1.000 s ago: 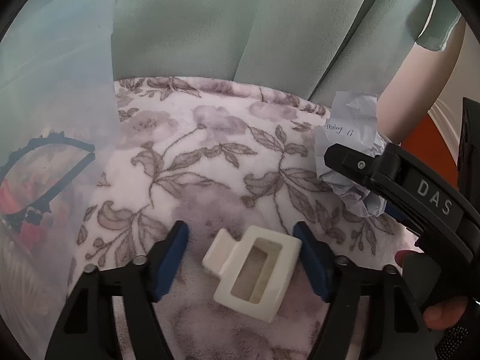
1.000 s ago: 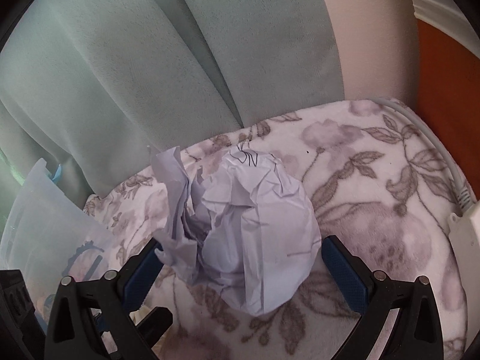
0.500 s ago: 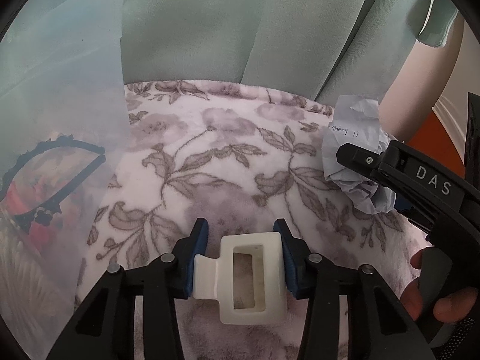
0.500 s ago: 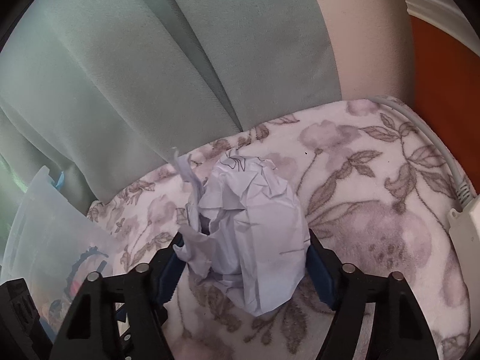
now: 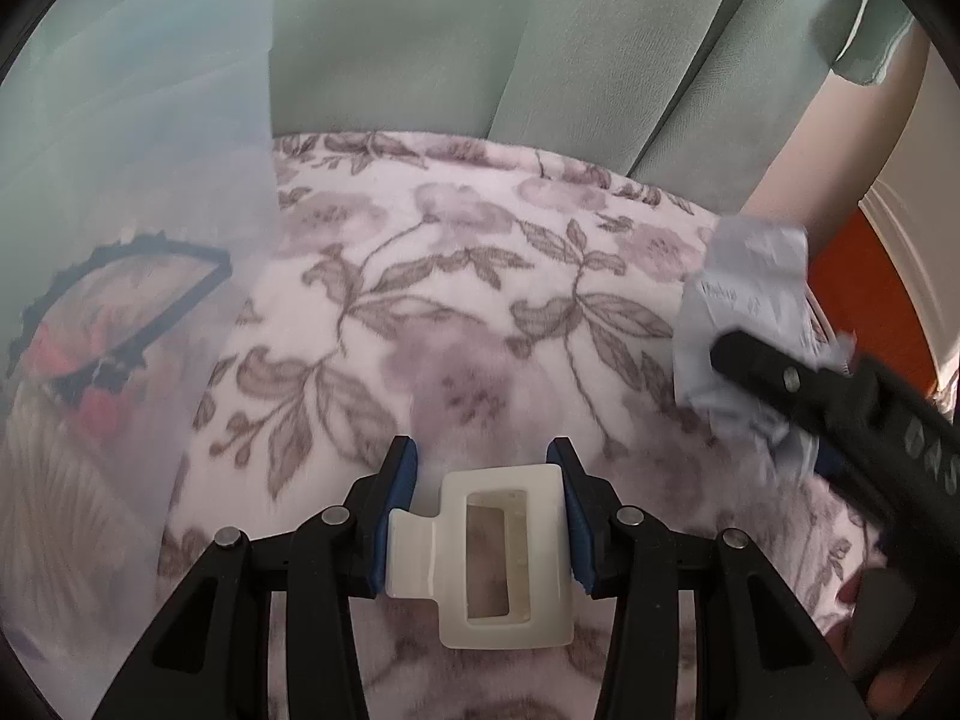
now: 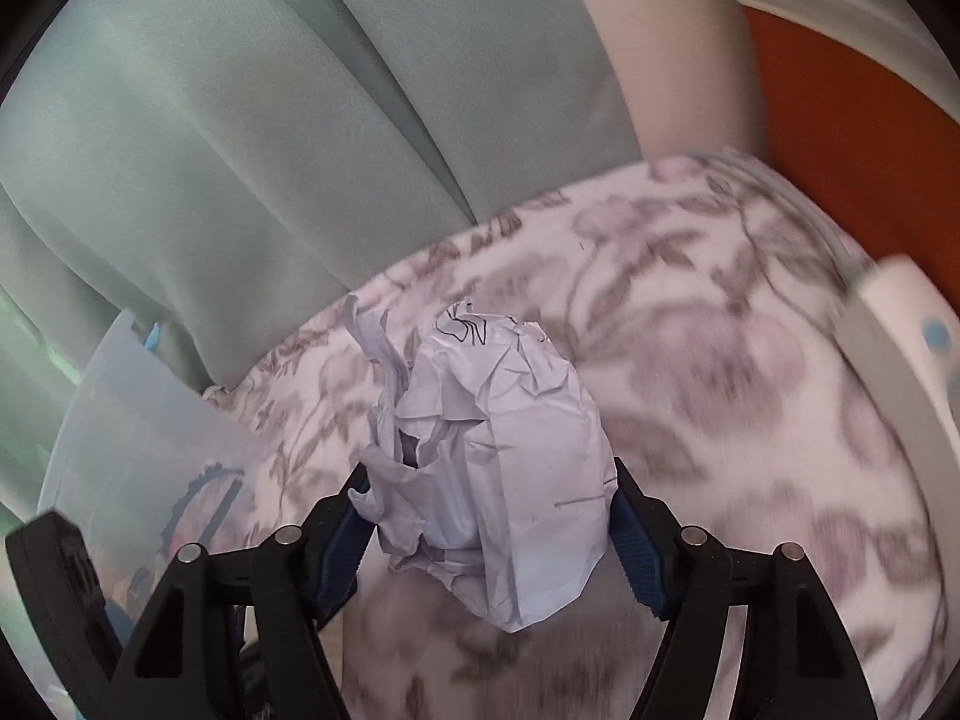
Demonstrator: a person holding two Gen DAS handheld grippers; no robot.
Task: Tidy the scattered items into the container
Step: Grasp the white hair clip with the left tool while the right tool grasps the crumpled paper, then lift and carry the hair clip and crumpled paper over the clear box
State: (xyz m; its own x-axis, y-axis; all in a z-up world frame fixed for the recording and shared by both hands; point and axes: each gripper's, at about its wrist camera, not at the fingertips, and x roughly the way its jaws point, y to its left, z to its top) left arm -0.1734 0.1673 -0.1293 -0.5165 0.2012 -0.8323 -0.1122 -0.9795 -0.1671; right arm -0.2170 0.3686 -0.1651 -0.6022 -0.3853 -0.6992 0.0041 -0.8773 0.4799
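My left gripper is shut on a cream plastic hair claw clip and holds it just above the floral blanket. My right gripper is shut on a crumpled ball of white paper, lifted off the blanket; it also shows at the right of the left wrist view. The translucent plastic container stands to the left, with a black-edged item and red things visible through its wall. It shows at the lower left of the right wrist view.
Green curtain folds hang behind the blanket. A white power strip with a cable lies at the right blanket edge, with an orange floor beyond.
Both grippers closed, the left on the hair clip and the right on the paper ball. Both now hold their items lifted off the blanket, and the right one is moving.
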